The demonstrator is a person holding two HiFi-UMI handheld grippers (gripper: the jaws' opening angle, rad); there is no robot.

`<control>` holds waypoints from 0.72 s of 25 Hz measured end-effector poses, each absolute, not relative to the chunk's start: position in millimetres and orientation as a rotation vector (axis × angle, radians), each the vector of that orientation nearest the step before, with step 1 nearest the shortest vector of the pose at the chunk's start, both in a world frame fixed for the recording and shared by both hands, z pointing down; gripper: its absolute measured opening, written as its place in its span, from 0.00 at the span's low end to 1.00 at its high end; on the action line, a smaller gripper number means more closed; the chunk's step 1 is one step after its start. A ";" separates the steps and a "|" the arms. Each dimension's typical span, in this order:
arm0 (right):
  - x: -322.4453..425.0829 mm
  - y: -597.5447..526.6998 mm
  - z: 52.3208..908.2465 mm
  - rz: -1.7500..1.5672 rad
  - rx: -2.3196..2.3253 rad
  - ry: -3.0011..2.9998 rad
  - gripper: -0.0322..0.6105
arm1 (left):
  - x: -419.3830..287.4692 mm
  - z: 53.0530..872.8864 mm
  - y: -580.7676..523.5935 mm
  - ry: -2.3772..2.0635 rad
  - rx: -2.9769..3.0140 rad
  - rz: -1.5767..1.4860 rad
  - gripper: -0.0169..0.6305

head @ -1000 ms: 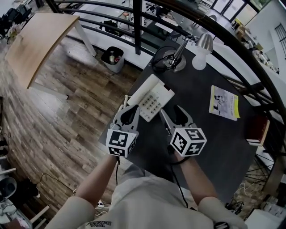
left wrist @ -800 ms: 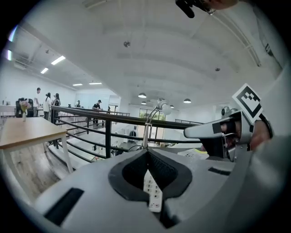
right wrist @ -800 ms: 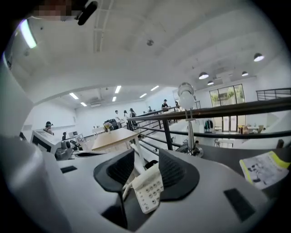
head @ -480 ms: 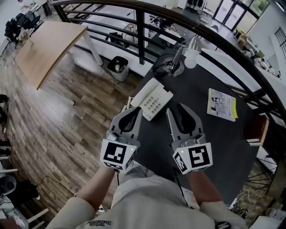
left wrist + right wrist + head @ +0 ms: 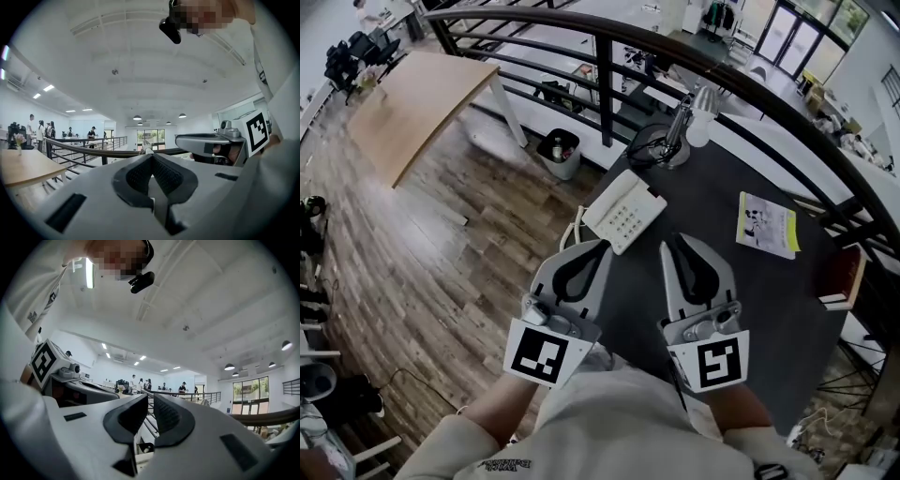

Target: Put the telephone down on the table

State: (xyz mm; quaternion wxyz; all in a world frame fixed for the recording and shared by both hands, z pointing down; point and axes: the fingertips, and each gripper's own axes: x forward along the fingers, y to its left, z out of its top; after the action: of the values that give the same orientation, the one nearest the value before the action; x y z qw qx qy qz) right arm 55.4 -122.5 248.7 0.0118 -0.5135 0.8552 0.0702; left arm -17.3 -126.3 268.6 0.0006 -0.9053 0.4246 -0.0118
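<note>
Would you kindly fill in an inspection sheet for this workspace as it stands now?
Surface: dark table.
Job's things: white telephone lies flat on the table near its left edge, not held.
Clutter: desk lamp, booklet, dark red book at the right edge.
Grippers: left gripper shut, empty; right gripper closing, narrow gap, nothing between its jaws.
Cables: coiled cable by the lamp base.
Surroundings: railing, wooden floor, bin, wooden table.

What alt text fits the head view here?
A white telephone lies on the dark table, clear of both grippers. The left gripper is shut and empty; the right gripper is closing its jaws on nothing. Lamp and leaflet share the table.
</note>
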 end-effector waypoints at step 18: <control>49.3 -81.0 263.5 0.178 -1.490 2.724 0.05 | -16.7 291.9 -95.3 1.400 -2.822 0.040 0.03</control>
State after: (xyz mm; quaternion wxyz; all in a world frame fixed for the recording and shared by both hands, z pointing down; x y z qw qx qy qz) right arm 49.3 -81.0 263.5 0.0160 -0.4790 0.8758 0.0572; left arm -16.7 -95.3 291.9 -0.0046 -0.8958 0.4442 0.0127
